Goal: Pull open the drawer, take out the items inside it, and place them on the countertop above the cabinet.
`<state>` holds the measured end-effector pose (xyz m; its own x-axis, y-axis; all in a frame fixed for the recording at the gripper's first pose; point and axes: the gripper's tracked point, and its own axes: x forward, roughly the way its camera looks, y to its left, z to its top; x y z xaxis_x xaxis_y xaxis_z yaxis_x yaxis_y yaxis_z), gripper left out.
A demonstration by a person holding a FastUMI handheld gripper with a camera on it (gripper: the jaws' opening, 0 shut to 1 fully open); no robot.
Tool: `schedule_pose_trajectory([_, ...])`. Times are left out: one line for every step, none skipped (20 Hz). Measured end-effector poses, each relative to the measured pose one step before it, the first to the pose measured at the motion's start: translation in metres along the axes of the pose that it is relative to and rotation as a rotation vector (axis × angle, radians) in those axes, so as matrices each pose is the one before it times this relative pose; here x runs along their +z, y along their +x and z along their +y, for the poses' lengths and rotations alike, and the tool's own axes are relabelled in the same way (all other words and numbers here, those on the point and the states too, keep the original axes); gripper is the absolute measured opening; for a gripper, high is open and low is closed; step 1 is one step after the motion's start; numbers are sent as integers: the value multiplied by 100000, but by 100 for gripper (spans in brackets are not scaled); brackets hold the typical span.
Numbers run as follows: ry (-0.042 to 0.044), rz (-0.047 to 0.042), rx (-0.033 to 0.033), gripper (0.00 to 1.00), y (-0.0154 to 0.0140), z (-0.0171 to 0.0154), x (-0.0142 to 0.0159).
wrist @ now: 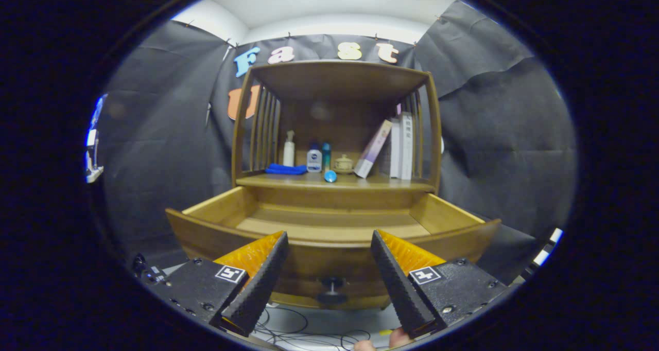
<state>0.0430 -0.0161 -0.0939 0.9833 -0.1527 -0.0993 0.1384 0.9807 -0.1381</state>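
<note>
- A blue cloth [285,169], bottles [314,160] and a small pot [343,163] are sitting on the countertop [288,181], books [401,146] leaning further right.
- The drawer [329,222] is standing pulled open; its visible floor is looking bare.
- The gripper [329,261] is hanging released, fingers apart, gripping nothing.
- Risk: the near corners are hiding behind the drawer front, so something left there could be getting missed.

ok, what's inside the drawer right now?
The drawer is pulled out, and the floor that shows is bare wood. Its front panel hides the nearest strip of floor, so something low there can't be ruled out. The gripper is open, holding nothing, fingers in front of the drawer front.
</note>
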Motion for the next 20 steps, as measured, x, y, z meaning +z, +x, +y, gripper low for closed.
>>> schedule_pose_trajectory([726,1510,-634,100,-36,4,-1227])
schedule_pose_trajectory([375,1257,304,100,68,126,-823])
schedule_pose_trajectory([885,1174,-25,100,218,-86,-771])
schedule_pose_trajectory([584,1817,1026,100,270,226,-515])
schedule_pose_trajectory([433,974,212,100,213,-92,-420])
schedule_pose_trajectory([77,405,563,100,332,-13,-186])
schedule_pose_trajectory([151,495,29,100,279,-102,-326])
schedule_pose_trajectory([-24,892,-447,100,303,-97,-416])
schedule_pose_trajectory([254,645,-416,100,318,-75,-340])
schedule_pose_trajectory([97,928,-964,100,298,-48,-391])
schedule_pose_trajectory([95,634,-468,100,255,89,-637])
schedule_pose_trajectory([77,623,-652,100,202,74,-497])
schedule_pose_trajectory([-183,473,46,100,105,110,-338])
schedule_pose_trajectory([-417,252,-52,100,185,109,-179])
schedule_pose_trajectory([-230,244,755,100,81,78,-135])
schedule_pose_trajectory([266,-1575,149,100,108,13,107])
schedule_pose_trajectory([-286,472,61,100,-105,-11,-19])
schedule_pose_trajectory([21,-713,-2,100,-43,-27,168])
schedule_pose_trajectory([-51,54,50,100,-1,28,-146])
schedule_pose_trajectory([-134,-578,102,100,24,24,74])
